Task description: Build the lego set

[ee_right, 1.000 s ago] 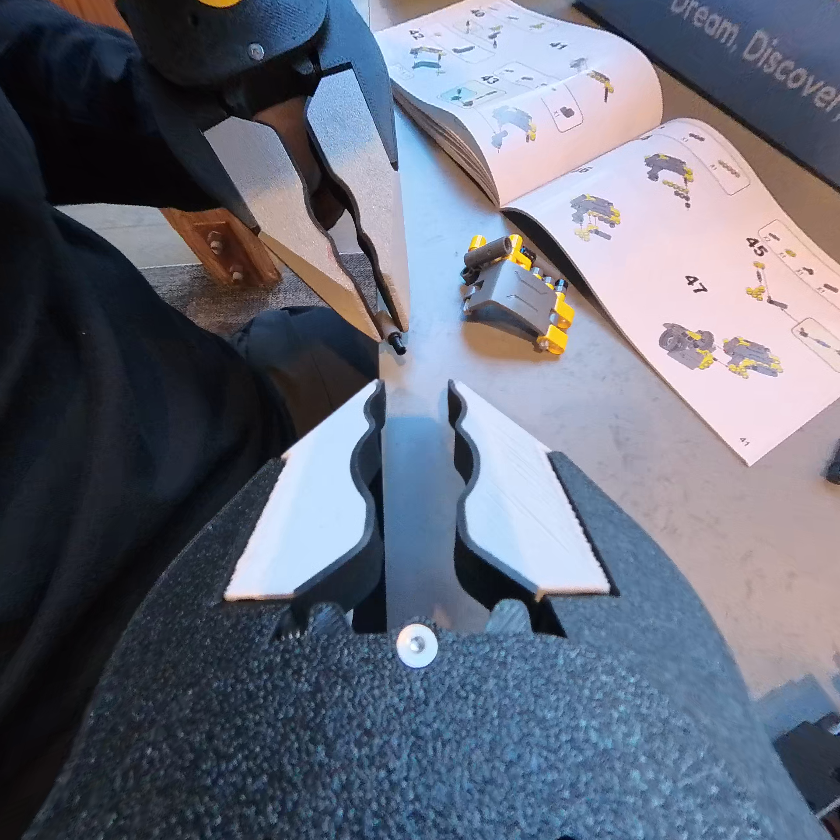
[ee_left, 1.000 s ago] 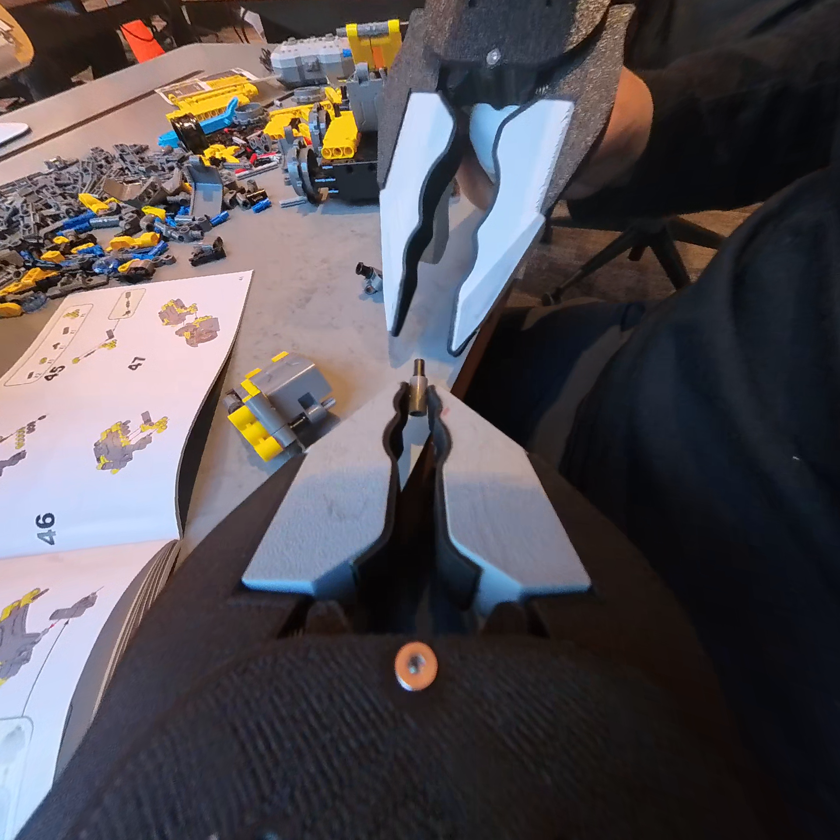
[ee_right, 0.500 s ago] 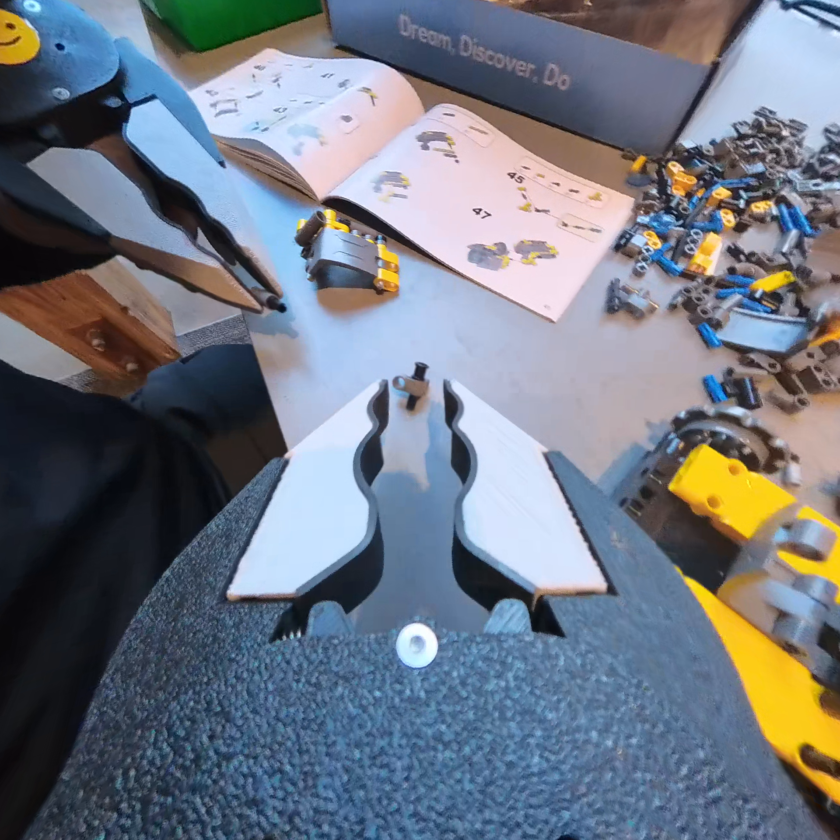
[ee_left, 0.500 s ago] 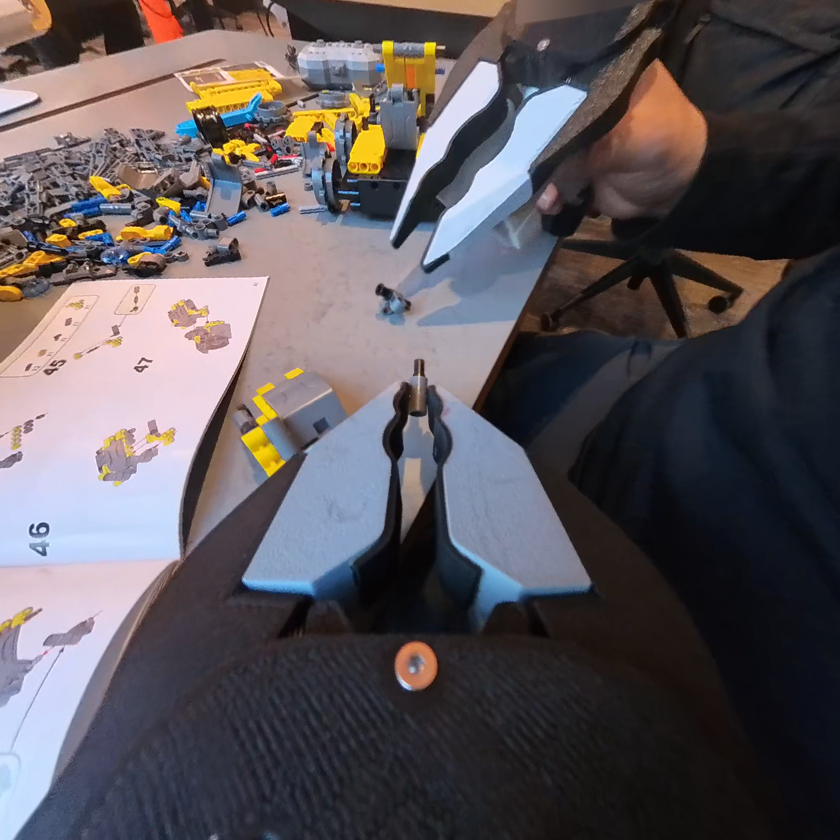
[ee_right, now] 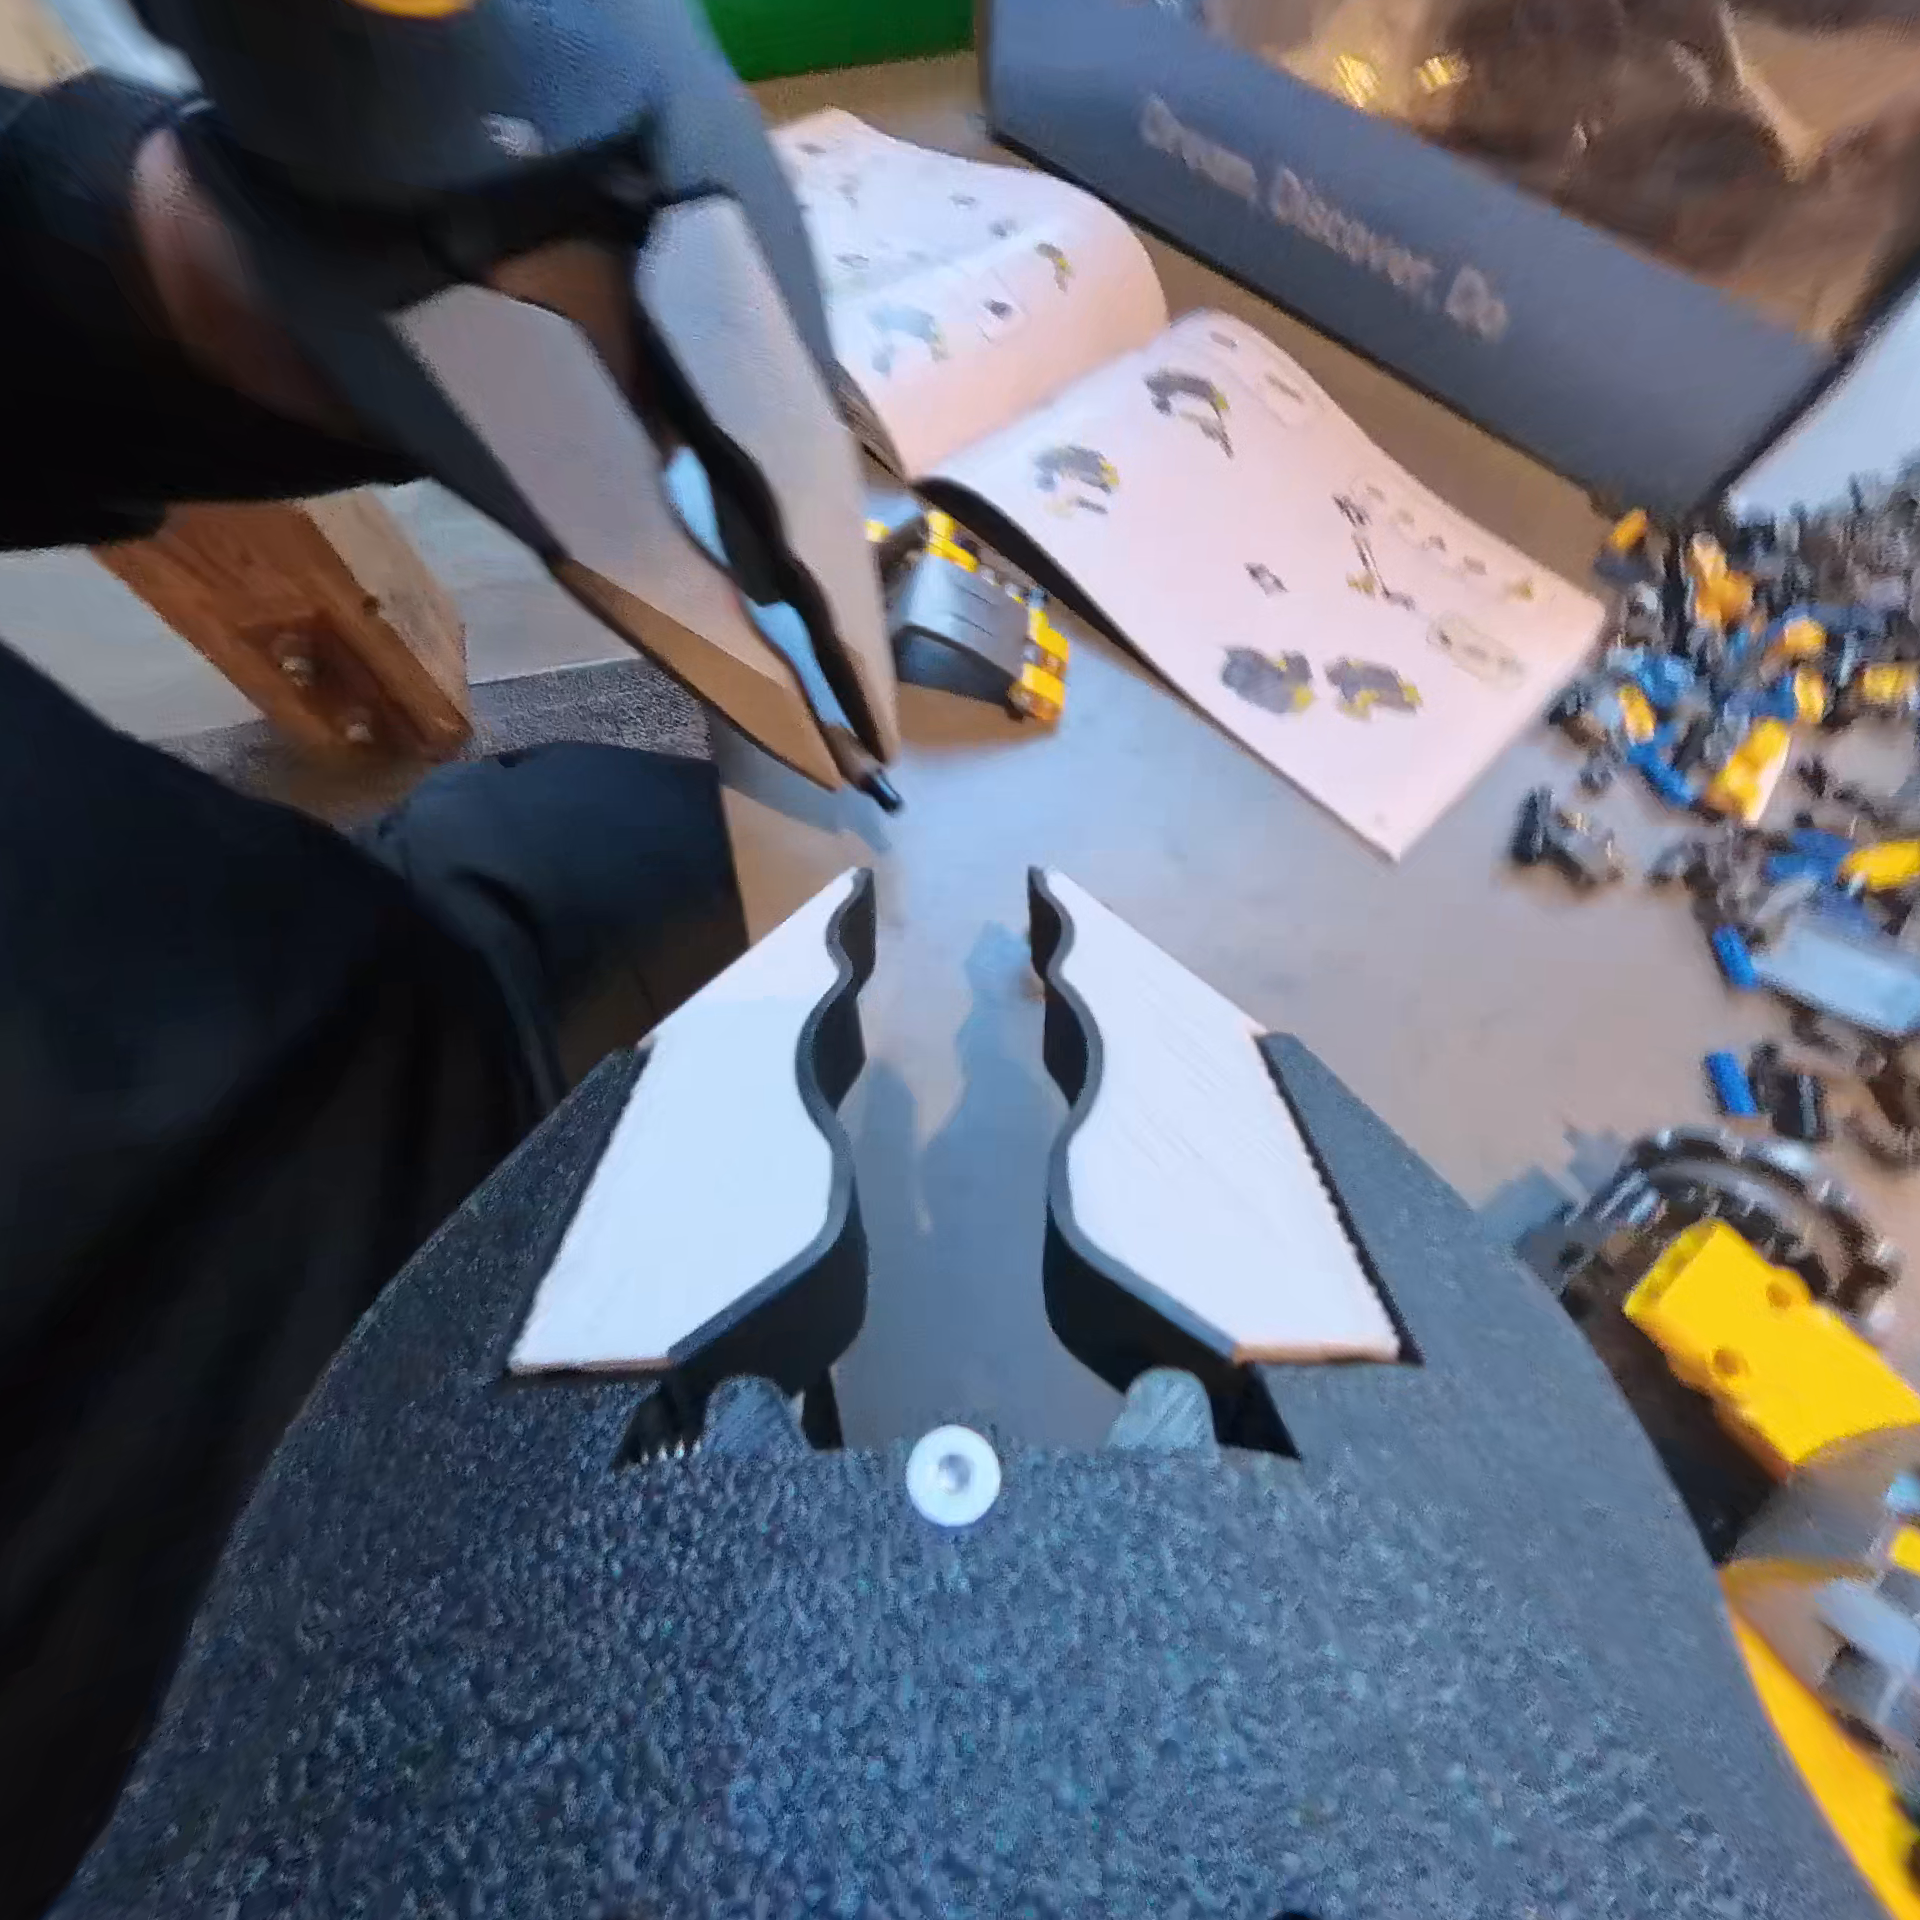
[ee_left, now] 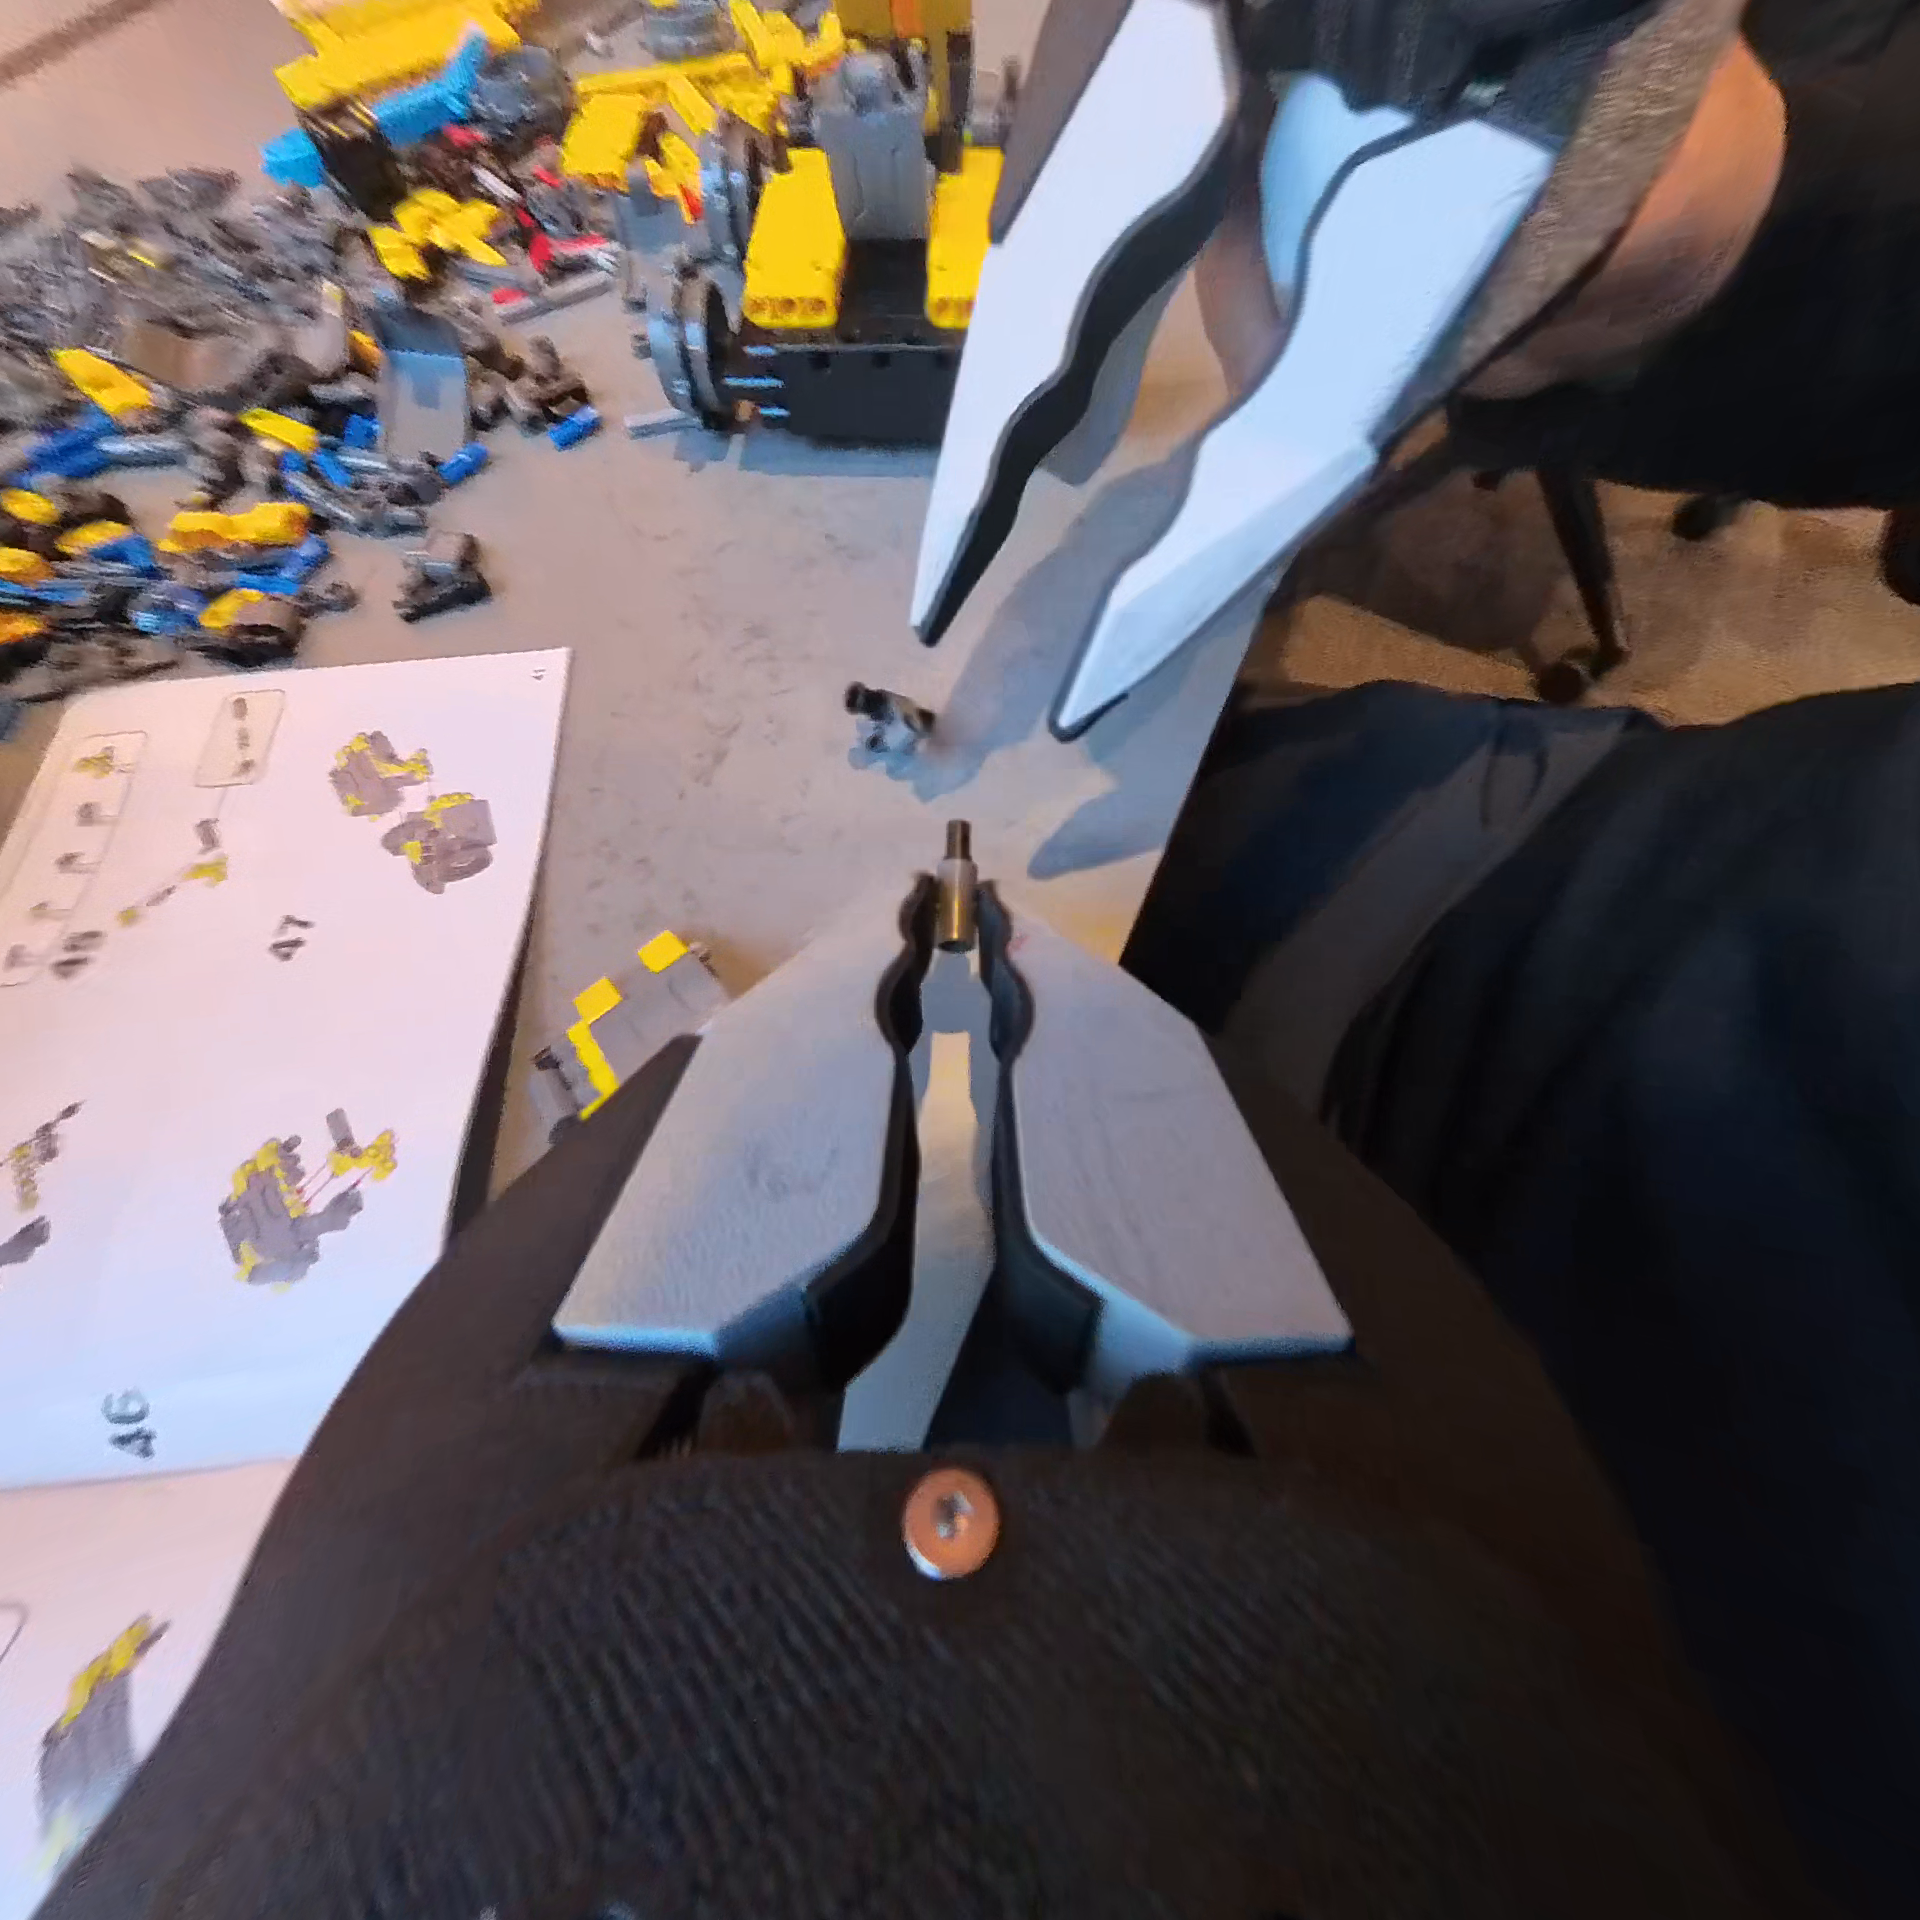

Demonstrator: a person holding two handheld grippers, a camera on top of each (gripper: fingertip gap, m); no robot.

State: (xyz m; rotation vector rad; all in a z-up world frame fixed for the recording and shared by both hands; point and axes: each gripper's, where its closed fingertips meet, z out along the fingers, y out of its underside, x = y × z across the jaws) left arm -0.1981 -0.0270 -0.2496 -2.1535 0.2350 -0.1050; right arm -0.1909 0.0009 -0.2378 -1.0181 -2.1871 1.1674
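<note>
My left gripper [ee_left: 954, 896] is shut on a small dark pin [ee_left: 954, 883] that sticks out past its tips, held above the grey table's near edge [ee_left: 1164, 831]. My right gripper [ee_left: 997, 681] hangs open, tips down, just ahead of it. A small grey and black connector [ee_left: 888, 717] lies on the table beside the right gripper's tips. In the right wrist view the right gripper [ee_right: 948, 883] is open and empty over bare table. The left gripper [ee_right: 857, 758] comes in from the upper left there with the pin [ee_right: 881, 795] close to the right gripper's left fingertip. That view is blurred.
An open instruction booklet [ee_left: 281, 987] [ee_right: 1247, 499] lies on the table with a grey and yellow sub-assembly [ee_left: 634, 1013] [ee_right: 987, 634] beside it. A pile of loose parts [ee_left: 208, 468] [ee_right: 1745, 707], a yellow and black model [ee_left: 862, 281] [ee_right: 1766, 1340] and a dark box [ee_right: 1403, 270] lie farther off. My left and right fingertips are right by each other.
The right gripper swung away toward the parts, then came back, still open, down beside the small connector and close to the left gripper. The left gripper kept hold of the pin.
</note>
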